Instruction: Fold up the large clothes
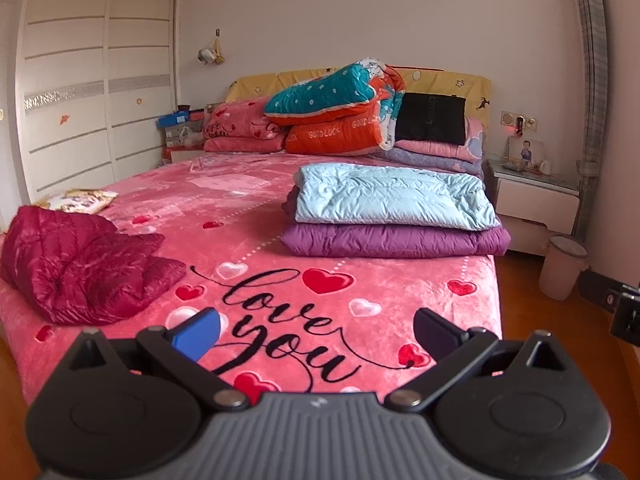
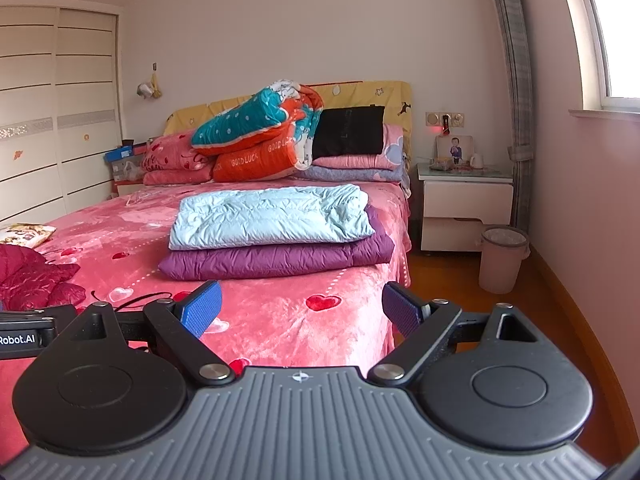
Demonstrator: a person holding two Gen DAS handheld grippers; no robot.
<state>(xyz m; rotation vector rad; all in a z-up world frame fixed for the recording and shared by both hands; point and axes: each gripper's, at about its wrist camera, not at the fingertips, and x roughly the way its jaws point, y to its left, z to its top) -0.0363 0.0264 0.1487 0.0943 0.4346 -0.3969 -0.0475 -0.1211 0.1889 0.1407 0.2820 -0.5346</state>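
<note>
The red jacket [image 1: 86, 264] lies crumpled on the bed [image 1: 280, 208], at its near left, well apart from the folded blue jacket [image 1: 392, 196] stacked on the purple one [image 1: 394, 240]. We judge it light, puffy and slippery, so we would pinch a hem or sleeve edge, not the bulk. Our left claw [image 1: 316, 332] and right claw [image 2: 302, 306] both stand spread and empty. The left view shows the red jacket whole; the right view clips it but shows the window [image 2: 616, 28].
</note>
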